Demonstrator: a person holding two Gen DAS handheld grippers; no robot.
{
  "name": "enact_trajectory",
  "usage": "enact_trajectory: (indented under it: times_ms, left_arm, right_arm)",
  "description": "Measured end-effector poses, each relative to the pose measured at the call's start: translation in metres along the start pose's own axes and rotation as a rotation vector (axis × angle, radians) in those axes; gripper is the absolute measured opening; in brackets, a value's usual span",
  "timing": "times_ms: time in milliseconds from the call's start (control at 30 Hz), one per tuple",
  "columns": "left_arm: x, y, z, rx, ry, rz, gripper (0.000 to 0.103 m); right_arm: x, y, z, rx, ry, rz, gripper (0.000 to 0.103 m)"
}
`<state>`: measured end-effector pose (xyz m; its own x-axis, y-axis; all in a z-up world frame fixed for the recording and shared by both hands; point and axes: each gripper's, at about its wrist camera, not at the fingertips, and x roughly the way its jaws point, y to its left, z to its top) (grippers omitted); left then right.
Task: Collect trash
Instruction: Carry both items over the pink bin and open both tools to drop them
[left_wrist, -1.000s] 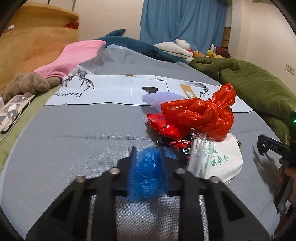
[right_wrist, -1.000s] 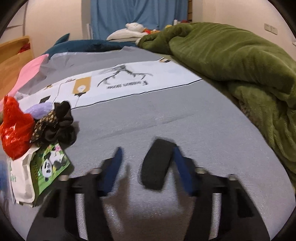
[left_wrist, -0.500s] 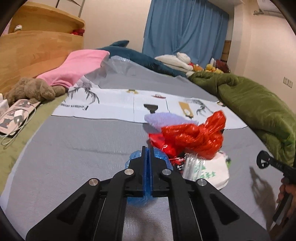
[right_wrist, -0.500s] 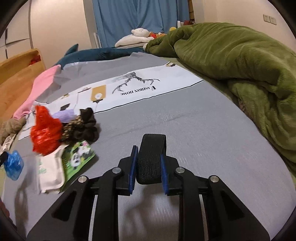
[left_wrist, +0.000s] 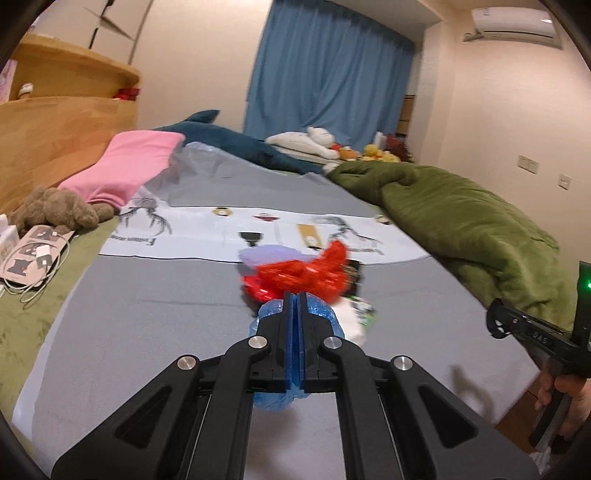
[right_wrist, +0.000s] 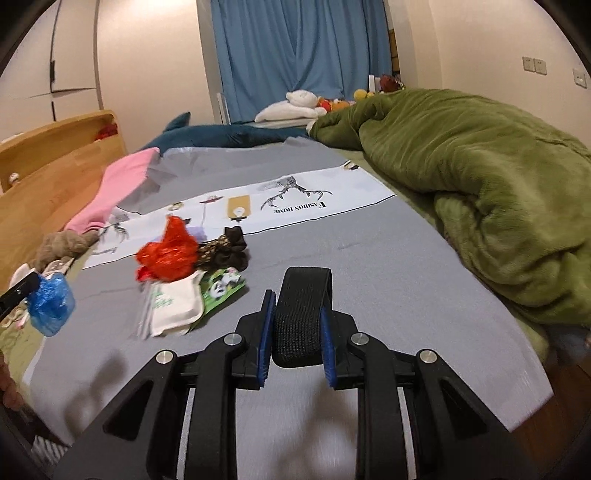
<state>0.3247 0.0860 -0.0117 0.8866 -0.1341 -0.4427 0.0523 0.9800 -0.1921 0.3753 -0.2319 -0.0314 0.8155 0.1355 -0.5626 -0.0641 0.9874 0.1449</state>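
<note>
My left gripper (left_wrist: 294, 295) is shut on a crumpled blue plastic bag (left_wrist: 325, 314) and holds it above the grey bedcover (left_wrist: 147, 314); the bag also shows in the right wrist view (right_wrist: 50, 304). My right gripper (right_wrist: 297, 299) is shut on a black elastic band (right_wrist: 303, 317), lifted off the cover. A trash pile lies on the cover: a red plastic bag (right_wrist: 168, 254), a white bag with green print (right_wrist: 173, 310), a green panda wrapper (right_wrist: 221, 290) and a dark scrunchie (right_wrist: 225, 251). The red bag also shows in the left wrist view (left_wrist: 299, 275).
A green blanket (right_wrist: 480, 203) is heaped along the right of the bed. A pink pillow (left_wrist: 125, 166), a brown plush toy (left_wrist: 55, 208) and cables (left_wrist: 33, 266) lie at the left by the wooden headboard (left_wrist: 55, 136). A shark plush (right_wrist: 221, 133) lies at the far end.
Both grippers closed on their items and lifted: the left took the blue bag, the right took the black band. Both have pulled up and back from the pile.
</note>
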Motion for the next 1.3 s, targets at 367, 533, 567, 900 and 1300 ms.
enact_trajectory:
  times_ms: [367, 533, 567, 900, 1300]
  left_arm:
    - [-0.068, -0.075, -0.046, 0.093, 0.036, -0.131, 0.002]
    - [-0.081, -0.111, -0.083, 0.132, 0.081, -0.17, 0.002]
    - [-0.081, -0.115, -0.086, 0.135, 0.085, -0.176, 0.002]
    - [-0.076, -0.172, -0.134, 0.182, 0.185, -0.261, 0.002]
    - [-0.058, -0.224, -0.172, 0.27, 0.291, -0.292, 0.002]
  right_arm:
    - [-0.109, 0.008, -0.061, -0.036, -0.033, 0.028, 0.023]
    - [-0.142, 0.014, -0.093, -0.055, -0.045, 0.031, 0.023]
    - [-0.148, 0.014, -0.101, -0.058, -0.042, 0.034, 0.023]
    - [-0.176, -0.015, -0.168, -0.02, 0.017, -0.032, 0.023]
    - [-0.173, -0.048, -0.197, 0.008, 0.054, -0.058, 0.025]
